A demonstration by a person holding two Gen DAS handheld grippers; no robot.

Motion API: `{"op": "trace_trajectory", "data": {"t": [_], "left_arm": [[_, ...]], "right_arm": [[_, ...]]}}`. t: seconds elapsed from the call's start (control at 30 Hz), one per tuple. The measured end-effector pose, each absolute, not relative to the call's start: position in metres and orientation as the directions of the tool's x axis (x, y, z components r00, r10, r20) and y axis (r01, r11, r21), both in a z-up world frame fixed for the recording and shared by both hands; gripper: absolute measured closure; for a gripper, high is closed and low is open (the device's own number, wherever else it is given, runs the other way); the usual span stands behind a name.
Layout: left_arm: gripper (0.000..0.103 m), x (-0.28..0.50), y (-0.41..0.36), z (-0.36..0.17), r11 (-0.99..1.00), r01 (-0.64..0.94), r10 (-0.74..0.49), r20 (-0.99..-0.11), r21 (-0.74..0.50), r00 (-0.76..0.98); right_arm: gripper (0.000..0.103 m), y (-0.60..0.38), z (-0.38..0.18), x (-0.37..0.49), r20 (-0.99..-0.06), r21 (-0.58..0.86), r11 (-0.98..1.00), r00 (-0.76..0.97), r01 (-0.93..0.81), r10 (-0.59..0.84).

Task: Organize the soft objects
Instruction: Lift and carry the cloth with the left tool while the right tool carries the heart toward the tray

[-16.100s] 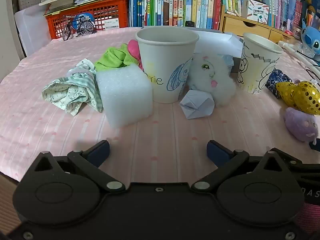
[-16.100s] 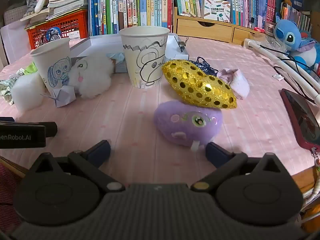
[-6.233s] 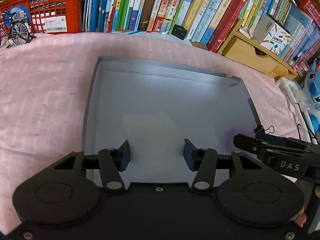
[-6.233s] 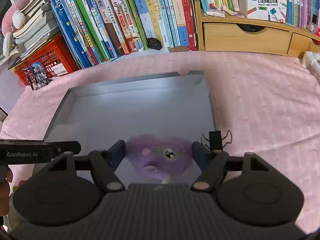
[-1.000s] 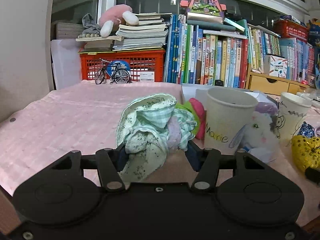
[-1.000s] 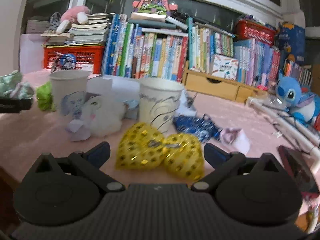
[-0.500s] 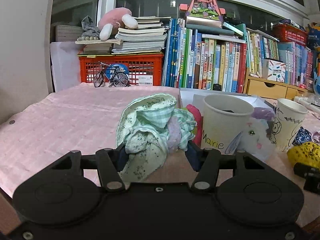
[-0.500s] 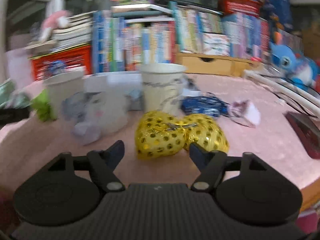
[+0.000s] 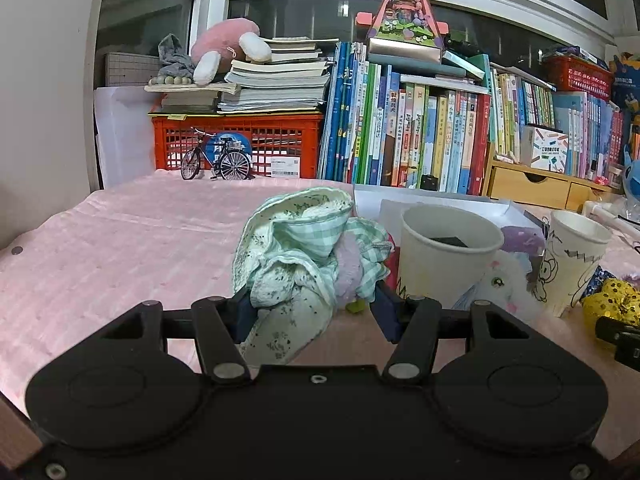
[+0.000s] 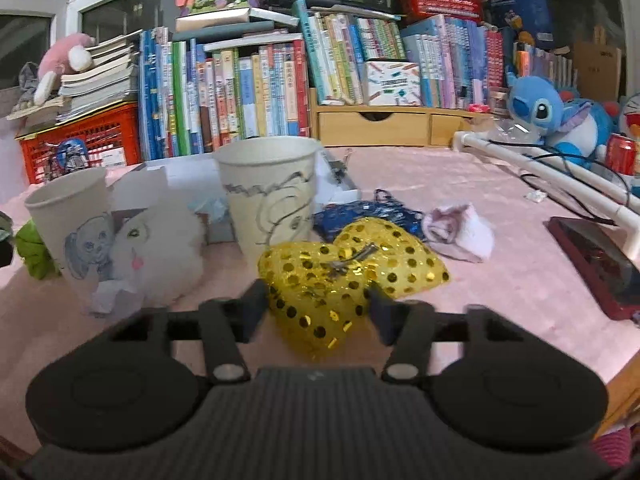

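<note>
Closing on the gold sequined pouch (image 10: 344, 276), the right tool (image 10: 316, 312) has its jaws coming together with the pouch's near lobe between them; the pads look to be already touching the fabric, though blur makes the contact hard to confirm. The left tool (image 9: 312, 308) is clamped at a middling width on a bundle of green-and-white cloth (image 9: 304, 248), held up off the pink-covered counter (image 9: 120, 240).

The step in hand is picking up soft things, one per tool. Next, the right tool likely needs to finish its squeeze and lift, then both loads need carrying to the white tray (image 9: 432, 204) behind the cups, where a purple plush (image 9: 520, 236) seems to lie already.

Room is tight ahead. The paper cup with the zigzag drawing (image 10: 272, 196) stands just behind the pouch, and the cup with the blue drawing (image 9: 444, 256) sits just right of the cloth bundle, with a white plush (image 10: 160, 248) between the cups. Lifting high before travelling over them seems wise. A red phone (image 10: 596, 264) lies near the counter's right edge.
</note>
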State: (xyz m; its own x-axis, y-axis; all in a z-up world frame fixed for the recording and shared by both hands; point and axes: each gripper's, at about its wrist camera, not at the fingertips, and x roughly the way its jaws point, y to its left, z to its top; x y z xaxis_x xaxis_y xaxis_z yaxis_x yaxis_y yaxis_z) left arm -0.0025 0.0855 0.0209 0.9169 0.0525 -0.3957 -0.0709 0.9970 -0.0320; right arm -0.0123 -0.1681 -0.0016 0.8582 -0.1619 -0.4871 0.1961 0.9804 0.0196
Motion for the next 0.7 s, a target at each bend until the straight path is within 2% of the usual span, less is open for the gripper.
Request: {"op": "trace_trajectory", "data": {"t": [0.23,0.4,0.7], "left_arm": [[0.05,0.003,0.086,0.034,0.998,-0.047,0.029,-0.381,-0.04,0.924],[0.056,0.013,0.087,0.051,0.999,-0.007,-0.011,-0.376,-0.047,0.927],[0.059,0.05,0.091,0.104,0.993,0.097,-0.116,-0.38,-0.067,0.918]], "right_arm": [[0.056,-0.174,0.01,-0.021,-0.45,-0.027,0.988,0.881,0.152,-0.148],[0.056,-0.18,0.029,-0.024,-0.404,-0.052,0.988,0.902,0.142,-0.151],[0.056,-0.214,0.086,-0.008,-0.325,-0.034,0.993,0.938,0.113,-0.118]]}}
